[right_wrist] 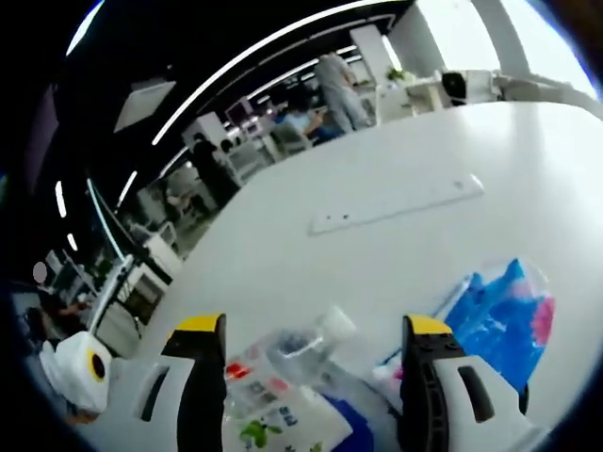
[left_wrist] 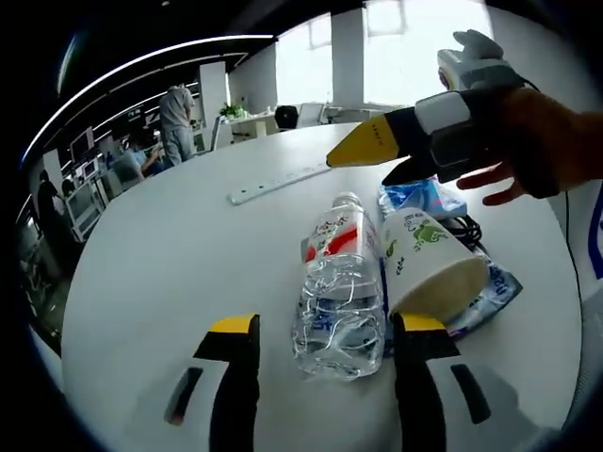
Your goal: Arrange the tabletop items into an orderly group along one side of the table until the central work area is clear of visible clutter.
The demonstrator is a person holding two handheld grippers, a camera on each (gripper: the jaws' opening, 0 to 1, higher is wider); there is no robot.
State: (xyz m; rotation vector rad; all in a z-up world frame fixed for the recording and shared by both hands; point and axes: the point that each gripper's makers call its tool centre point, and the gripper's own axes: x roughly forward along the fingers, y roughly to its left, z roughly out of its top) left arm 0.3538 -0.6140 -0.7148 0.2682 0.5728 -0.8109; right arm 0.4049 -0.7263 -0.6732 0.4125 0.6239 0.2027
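- Clear water bottle (left_wrist: 337, 297) lies on its side on the white desk (left_wrist: 188, 273), cap pointing away, between the left hand-held gripper (left_wrist: 326, 330) jaws; jaws spread wide, gripping nothing.
- Paper cup (left_wrist: 429, 259) on its side, touching the bottle's right flank, resting on a blue plastic packet (left_wrist: 490, 292).
- Second blue packet (left_wrist: 419, 196) just behind the cup, black cable (left_wrist: 468, 226) beside it.
- Right hand-held gripper (right_wrist: 315, 339) jaws wide apart, empty, hovering over bottle cap (right_wrist: 330, 330); blue packet (right_wrist: 495, 325) at its right.
- White power strip (left_wrist: 278, 183) farther back on the desk.
- People stand at office desks (left_wrist: 174, 118) beyond.
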